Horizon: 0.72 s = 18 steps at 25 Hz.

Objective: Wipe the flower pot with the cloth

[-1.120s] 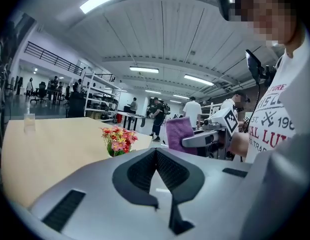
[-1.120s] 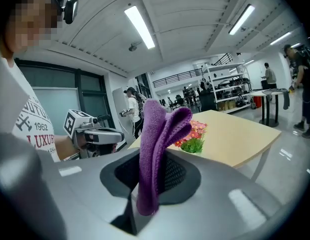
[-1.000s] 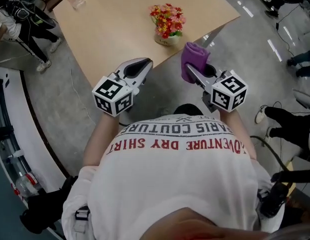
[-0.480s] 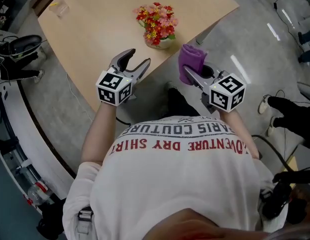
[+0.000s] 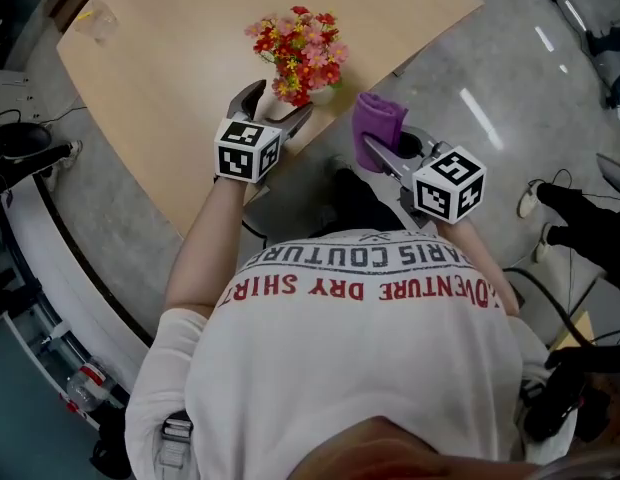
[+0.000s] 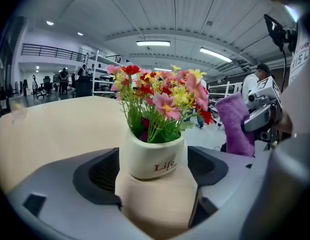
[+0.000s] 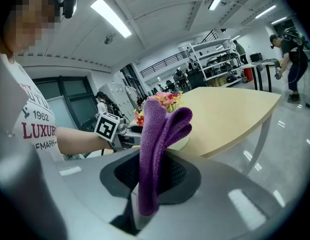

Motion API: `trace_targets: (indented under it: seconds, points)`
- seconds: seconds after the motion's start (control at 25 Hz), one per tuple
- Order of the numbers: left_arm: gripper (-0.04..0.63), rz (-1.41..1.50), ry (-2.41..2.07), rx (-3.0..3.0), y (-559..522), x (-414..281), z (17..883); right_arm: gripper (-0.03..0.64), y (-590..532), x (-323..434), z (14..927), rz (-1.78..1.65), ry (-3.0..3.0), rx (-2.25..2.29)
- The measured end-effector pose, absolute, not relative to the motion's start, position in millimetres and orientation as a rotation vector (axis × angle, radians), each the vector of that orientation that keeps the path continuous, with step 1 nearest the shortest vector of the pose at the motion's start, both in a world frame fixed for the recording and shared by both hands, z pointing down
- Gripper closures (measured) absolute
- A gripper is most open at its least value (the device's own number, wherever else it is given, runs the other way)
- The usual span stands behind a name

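Note:
A white flower pot [image 5: 312, 95] with red, pink and yellow flowers stands near the front edge of the pale wooden table [image 5: 180, 48]. My left gripper [image 5: 278, 106] reaches over that edge, and its jaws are opening on either side of the pot. In the left gripper view the pot [image 6: 152, 159] sits between the pads without touching them. My right gripper [image 5: 378, 156] hangs off the table, to the right of the pot, shut on a folded purple cloth [image 5: 375, 126]. The cloth [image 7: 156, 144] stands up from the jaws in the right gripper view.
A clear plastic cup [image 5: 95, 20] sits at the table's far left corner. The table edge runs diagonally right beside the pot, with grey floor [image 5: 490, 78] beyond it. Other people's feet [image 5: 565, 203] and a person [image 7: 287, 54] stand round the room, and shelving [image 7: 215, 59] stands far behind.
My left gripper has gone forward and down to the pot, and its jaws have gone from shut to wide apart round it. The right gripper with the cloth sank a little.

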<state>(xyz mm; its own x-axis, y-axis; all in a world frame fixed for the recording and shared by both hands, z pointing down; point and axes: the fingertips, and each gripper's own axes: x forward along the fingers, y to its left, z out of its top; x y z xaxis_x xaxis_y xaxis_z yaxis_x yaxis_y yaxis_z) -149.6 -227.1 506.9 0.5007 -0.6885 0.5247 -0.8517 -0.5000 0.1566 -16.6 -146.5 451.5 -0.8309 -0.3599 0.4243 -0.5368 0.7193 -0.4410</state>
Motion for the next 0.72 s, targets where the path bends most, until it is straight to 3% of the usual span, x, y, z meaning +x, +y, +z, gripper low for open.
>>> trace_targets:
  seconds: [0.72]
  points:
    - [0.185,0.544,-1.262,2.361,-244,-134,515,0.555,-198,-20,494,0.937,-2.553,0.768]
